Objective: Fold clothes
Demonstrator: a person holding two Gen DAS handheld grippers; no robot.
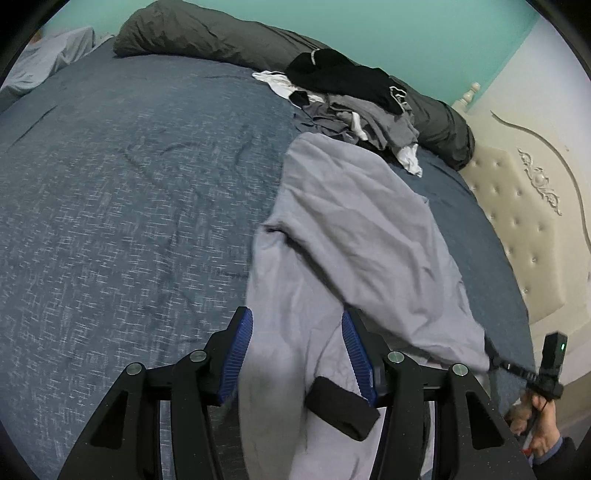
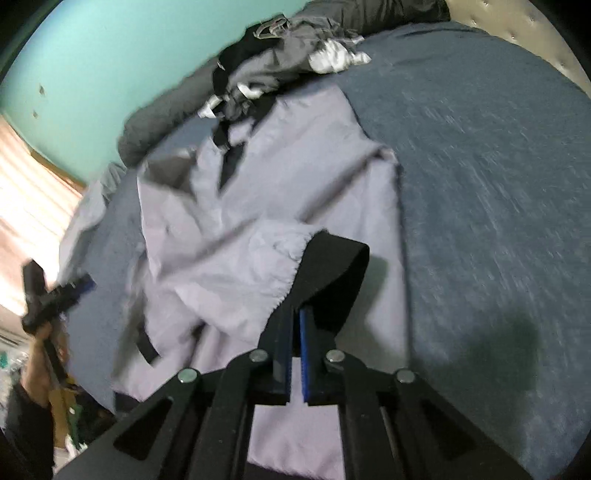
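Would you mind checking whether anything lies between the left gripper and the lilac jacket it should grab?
Nothing visible does. The left gripper already has the lilac jacket between its open jaws; the clothes pile sits farther back on the bed.

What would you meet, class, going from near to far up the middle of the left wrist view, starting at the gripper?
left gripper → black cuff → lilac garment → pile of dark clothes → grey rolled duvet → turquoise wall
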